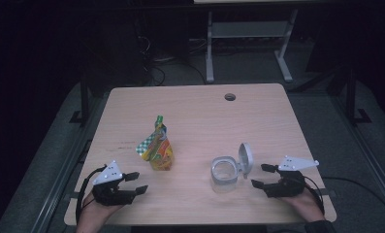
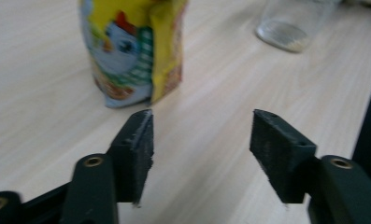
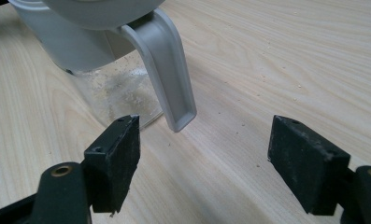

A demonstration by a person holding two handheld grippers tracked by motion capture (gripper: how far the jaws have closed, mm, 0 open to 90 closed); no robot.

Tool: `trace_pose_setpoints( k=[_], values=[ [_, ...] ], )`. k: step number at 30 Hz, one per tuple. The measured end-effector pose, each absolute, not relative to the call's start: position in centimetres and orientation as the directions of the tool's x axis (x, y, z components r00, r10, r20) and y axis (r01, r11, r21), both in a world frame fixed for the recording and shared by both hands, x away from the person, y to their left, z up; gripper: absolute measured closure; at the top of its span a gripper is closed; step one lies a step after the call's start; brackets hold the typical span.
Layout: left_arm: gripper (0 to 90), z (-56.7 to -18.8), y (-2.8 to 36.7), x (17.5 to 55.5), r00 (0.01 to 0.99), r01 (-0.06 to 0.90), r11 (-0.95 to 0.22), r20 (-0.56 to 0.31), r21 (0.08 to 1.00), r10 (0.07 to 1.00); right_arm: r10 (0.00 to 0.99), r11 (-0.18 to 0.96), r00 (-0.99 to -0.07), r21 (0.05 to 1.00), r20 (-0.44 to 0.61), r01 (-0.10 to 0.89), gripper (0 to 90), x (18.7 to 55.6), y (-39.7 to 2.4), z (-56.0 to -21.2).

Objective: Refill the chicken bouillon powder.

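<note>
Toward the near edge of the table (image 1: 258,104), your two grippers sit well apart, one by each near corner. Your left gripper (image 1: 135,182) is released, its jaws spread with nothing between them, and it points at the snack pouch (image 1: 157,145), which stands upright left of the table's middle, close ahead of the jaws but untouched. In the left gripper view the pouch (image 2: 131,46) rises just beyond the pads. Its top looks pinched or folded over; you cannot tell whether it has been torn open.

Your right gripper (image 1: 260,175) is also released, jaws wide and empty, aimed at the clear jar (image 1: 224,174), which stands right of the middle, nearer the near edge. Its grey lid (image 1: 246,158) is flipped up on its hinge, so the mouth is open. The right gripper view shows the latch tab (image 3: 169,79) hanging down just ahead of the pads.

The jar holds only a dusting of crumbs on its floor and wall. By my reading, opening the jar is done; gripping the pouch and pouring are still left.
</note>
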State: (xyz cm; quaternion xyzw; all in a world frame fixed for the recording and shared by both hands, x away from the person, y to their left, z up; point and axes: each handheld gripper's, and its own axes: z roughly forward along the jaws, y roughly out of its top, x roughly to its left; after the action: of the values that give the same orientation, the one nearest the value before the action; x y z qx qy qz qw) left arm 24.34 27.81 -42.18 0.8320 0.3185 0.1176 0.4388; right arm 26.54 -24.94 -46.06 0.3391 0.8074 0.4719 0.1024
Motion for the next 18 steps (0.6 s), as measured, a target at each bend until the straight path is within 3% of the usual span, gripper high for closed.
trace_pose_setpoints(
  k=[18],
  values=[
    [20.8, -39.2, 26.2, 27.3, 0.755, 0.380, -0.325, -0.087, 0.866, 0.650, 0.648, 0.325, -0.745, 0.828, 0.157, 0.458, 25.0, 26.5, -24.9, -46.1]
  ],
)
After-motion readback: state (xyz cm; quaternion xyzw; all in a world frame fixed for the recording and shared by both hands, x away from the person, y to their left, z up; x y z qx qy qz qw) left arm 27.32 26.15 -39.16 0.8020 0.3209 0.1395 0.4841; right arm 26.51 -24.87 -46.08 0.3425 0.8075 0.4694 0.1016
